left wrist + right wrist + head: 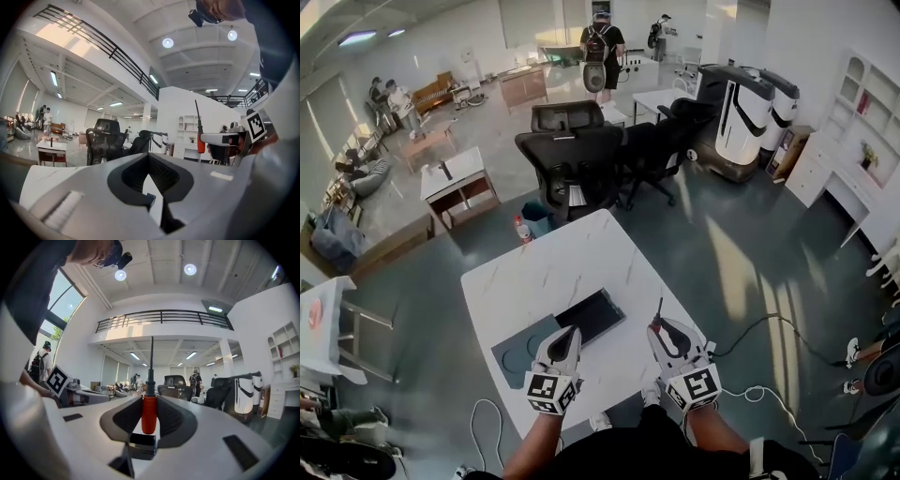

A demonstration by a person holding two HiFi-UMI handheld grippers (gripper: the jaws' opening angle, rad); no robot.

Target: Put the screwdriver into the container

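My right gripper (662,330) is shut on the red handle of a screwdriver (657,319), whose thin dark shaft points away from me over the white table (553,262). In the right gripper view the screwdriver (149,411) stands upright between the pads of my right gripper (149,398). A black rectangular container (594,316) lies on the table to the left of it, between the two grippers. My left gripper (566,337) hangs over the container's near left corner, its jaws together with nothing in them. The left gripper view shows the left gripper (149,157) empty and the screwdriver (200,140) off to the right.
A grey mat (517,354) with round recesses lies at the table's near left, beside the container. Black office chairs (572,169) stand beyond the far table edge. A cable (750,328) runs along the floor on the right. People are far off in the room.
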